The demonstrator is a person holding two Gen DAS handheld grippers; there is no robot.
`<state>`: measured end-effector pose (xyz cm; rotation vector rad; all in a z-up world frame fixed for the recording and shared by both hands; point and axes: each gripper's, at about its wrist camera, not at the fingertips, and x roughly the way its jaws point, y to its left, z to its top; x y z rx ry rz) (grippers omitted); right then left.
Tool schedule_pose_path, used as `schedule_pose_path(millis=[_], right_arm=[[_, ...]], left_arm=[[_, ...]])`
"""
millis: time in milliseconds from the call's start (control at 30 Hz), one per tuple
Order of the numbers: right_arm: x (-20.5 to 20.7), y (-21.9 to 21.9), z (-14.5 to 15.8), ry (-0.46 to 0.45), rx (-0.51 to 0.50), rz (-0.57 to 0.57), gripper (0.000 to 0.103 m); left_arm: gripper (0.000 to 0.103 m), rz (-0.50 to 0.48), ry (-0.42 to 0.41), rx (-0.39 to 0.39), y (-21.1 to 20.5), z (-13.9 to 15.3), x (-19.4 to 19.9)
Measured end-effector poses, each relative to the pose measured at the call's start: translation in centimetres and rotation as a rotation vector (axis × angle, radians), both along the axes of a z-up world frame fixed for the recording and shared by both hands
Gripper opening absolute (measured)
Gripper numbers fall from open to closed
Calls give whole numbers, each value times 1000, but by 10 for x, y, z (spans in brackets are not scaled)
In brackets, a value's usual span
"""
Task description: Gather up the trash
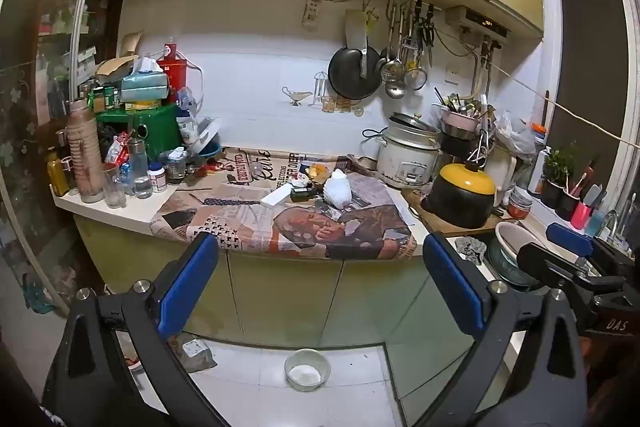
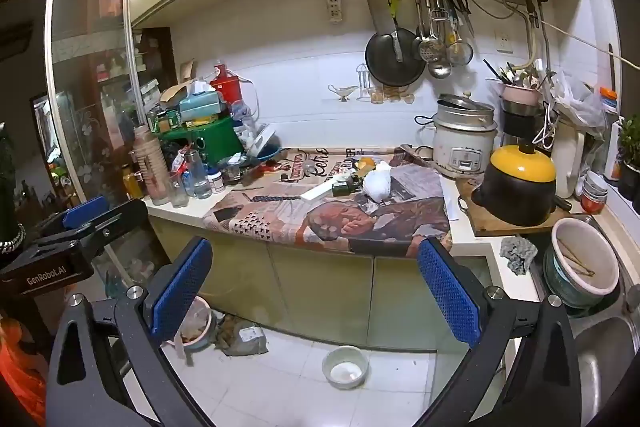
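Cluttered counter lies beyond both my wide, empty grippers; I'd approach the white crumpled wrapper squarely, jaws straddling it.

Printed paper newspaper lies matt and creased at centre frame; the glossy yellow-lidded black pot, right, sits on a wooden board.
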<state>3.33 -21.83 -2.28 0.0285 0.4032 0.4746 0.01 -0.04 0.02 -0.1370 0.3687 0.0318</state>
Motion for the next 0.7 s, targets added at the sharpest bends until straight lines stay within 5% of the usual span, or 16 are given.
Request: schedule_pose_path(millis=[700], right_arm=[[-8,1,3,5,6,-9,102]], left_arm=[[103,-39,15,8,0,-1,-5]])
